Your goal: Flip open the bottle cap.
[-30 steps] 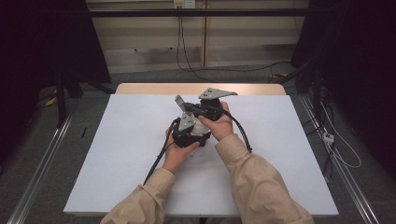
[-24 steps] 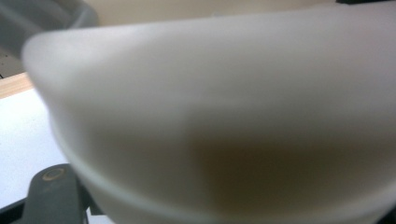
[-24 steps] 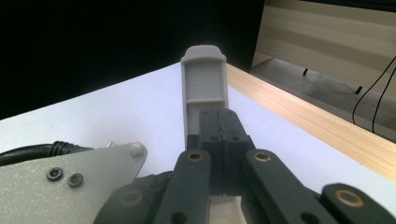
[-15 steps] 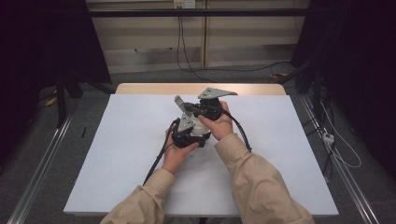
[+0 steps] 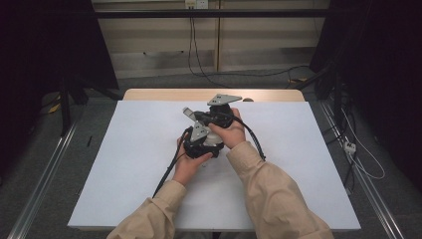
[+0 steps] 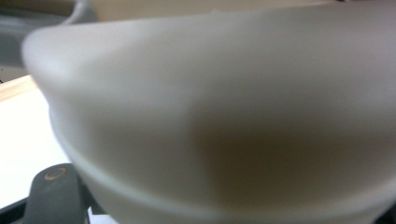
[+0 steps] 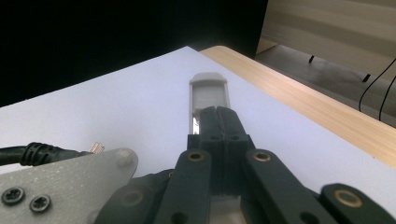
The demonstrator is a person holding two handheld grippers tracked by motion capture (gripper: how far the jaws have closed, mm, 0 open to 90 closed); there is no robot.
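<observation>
From the high view I see both of my hands meeting over the middle of the white surface (image 5: pixel 139 164), the left tool (image 5: pixel 201 142) just in front of and below the right tool (image 5: pixel 206 118), the 2 nearly touching. That view is too small to tell me what sits between them.

The right gripper view fills that in: the right tool (image 7: pixel 216 122) has its 2 black jaws pressed flat together, and a thin translucent whitish piece (image 7: pixel 208 91) with a rounded grey end sticks out past the tips, pinched between them. Beyond it lie the white sheet and the wooden edge (image 7: pixel 299 98) of the surface. At lower left I see the grey plate (image 7: pixel 60 184) and cable (image 7: pixel 39 153) of the other tool, very close.

The left gripper view gives me something neither of the others does: a pale, smooth, curved object (image 6: pixel 224 121), blurred because it sits right against the camera. I cannot tell what it is. 1 black jaw link shows at lower left; the jaws have just been closing and now stand pressed together, though I cannot see what, if anything, they pinch.

My left hand (image 5: pixel 191 164) cups its tool from below, forearm coming up from the bottom edge. My right hand (image 5: pixel 230 130) wraps its tool from the right side, wrist bent inward, tool pointing left.
</observation>
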